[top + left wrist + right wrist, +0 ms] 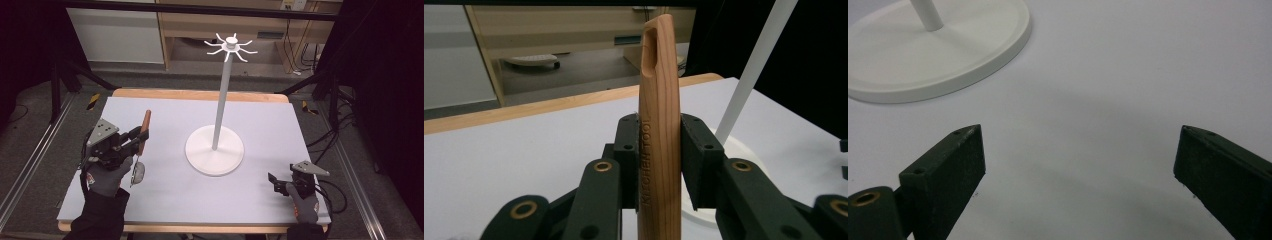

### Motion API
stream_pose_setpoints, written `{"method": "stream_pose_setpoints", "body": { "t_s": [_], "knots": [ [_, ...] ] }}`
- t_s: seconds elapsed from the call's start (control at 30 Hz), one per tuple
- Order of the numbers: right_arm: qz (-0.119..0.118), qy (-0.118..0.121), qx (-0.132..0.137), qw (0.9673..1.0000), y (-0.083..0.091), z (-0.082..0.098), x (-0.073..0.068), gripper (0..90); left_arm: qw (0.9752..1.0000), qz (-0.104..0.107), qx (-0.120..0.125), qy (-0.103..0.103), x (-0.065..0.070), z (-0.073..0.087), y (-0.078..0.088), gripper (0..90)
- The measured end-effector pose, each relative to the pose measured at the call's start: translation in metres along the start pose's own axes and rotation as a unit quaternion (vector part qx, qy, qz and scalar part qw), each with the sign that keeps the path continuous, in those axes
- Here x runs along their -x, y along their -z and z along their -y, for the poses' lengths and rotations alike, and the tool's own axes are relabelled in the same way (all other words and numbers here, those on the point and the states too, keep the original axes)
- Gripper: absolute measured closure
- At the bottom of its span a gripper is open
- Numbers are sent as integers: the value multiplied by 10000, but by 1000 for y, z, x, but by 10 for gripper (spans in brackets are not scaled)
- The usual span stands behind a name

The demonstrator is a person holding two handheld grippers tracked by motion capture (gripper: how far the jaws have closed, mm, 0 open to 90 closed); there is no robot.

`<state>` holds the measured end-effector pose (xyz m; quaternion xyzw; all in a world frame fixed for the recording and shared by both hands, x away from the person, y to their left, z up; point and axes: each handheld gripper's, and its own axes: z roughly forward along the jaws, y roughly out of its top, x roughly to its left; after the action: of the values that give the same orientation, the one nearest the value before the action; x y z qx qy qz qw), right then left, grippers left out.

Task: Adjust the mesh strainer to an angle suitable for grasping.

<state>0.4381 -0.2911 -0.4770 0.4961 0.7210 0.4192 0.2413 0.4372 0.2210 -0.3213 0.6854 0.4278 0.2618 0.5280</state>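
A small strainer with a wooden handle (144,131) is held off the mat at the left, its mesh bowl (137,173) hanging low toward me. My left gripper (134,141) is shut on that handle (659,135), which stands upright between the jaws and reads "KITCHEN TOOL". A white hook stand (215,149) with a tall pole and hooks on top (231,47) rises at the mat's middle. My right gripper (276,184) rests open at the front right, its jaws wide apart over bare mat, the stand's base (933,50) ahead to its left.
The grey mat (165,120) covers a wooden table (200,94). Dark frame legs and cables stand at both sides. A shelf unit (225,22) lies beyond the far edge.
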Motion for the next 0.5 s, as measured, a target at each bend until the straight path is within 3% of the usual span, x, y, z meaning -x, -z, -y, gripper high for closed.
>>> {"method": "stream_pose_setpoints", "body": {
  "t_s": [0.5],
  "knots": [
    [-3, -8, -8, 10000, 0, 0, 0, 66, 9989, 260, 371, -135, 26, -27, -12, 706]
  ]
}}
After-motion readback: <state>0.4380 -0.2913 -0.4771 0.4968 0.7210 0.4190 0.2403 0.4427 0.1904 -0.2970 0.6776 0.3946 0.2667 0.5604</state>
